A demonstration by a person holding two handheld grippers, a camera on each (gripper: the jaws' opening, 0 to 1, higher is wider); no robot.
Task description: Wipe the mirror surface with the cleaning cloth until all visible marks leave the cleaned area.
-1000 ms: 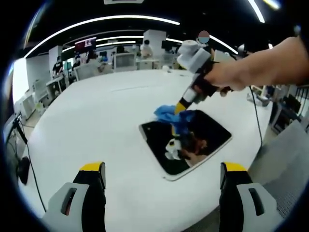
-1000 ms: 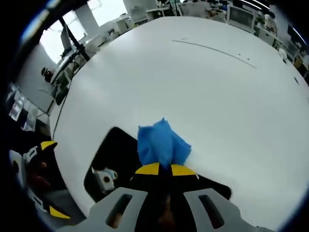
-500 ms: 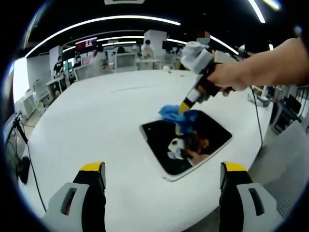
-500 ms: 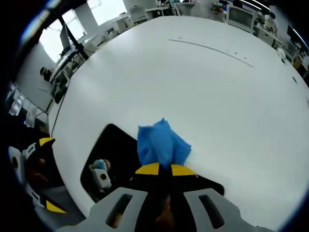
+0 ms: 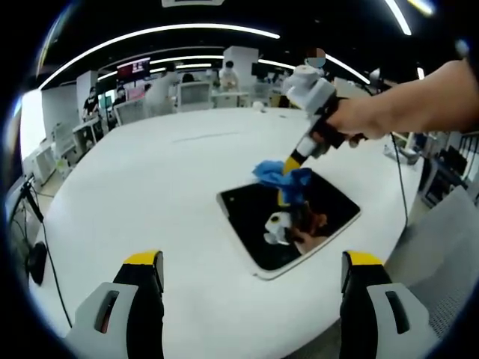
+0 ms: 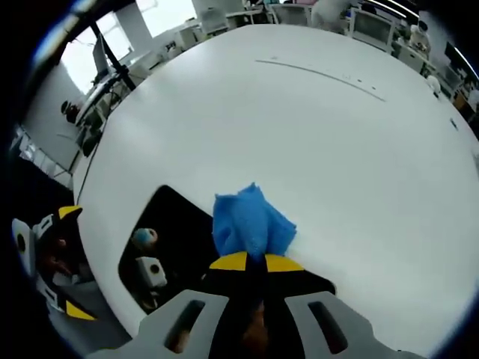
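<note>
A dark rectangular mirror lies flat on the round white table. My right gripper, held by a hand coming in from the right of the left gripper view, is shut on a blue cleaning cloth and presses it on the mirror's far edge. In the right gripper view the blue cloth bunches up just above that gripper, with the mirror dark beneath. My left gripper hangs open over the near table edge, well short of the mirror, nothing between its fingers.
The white table spreads wide beyond the mirror. Desks, chairs and people fill the office behind it. A cable hangs at the right of the table. The left gripper shows at the left in the right gripper view.
The right gripper has slid the cloth a little to the right along the mirror's far edge. The left gripper has stayed still.
</note>
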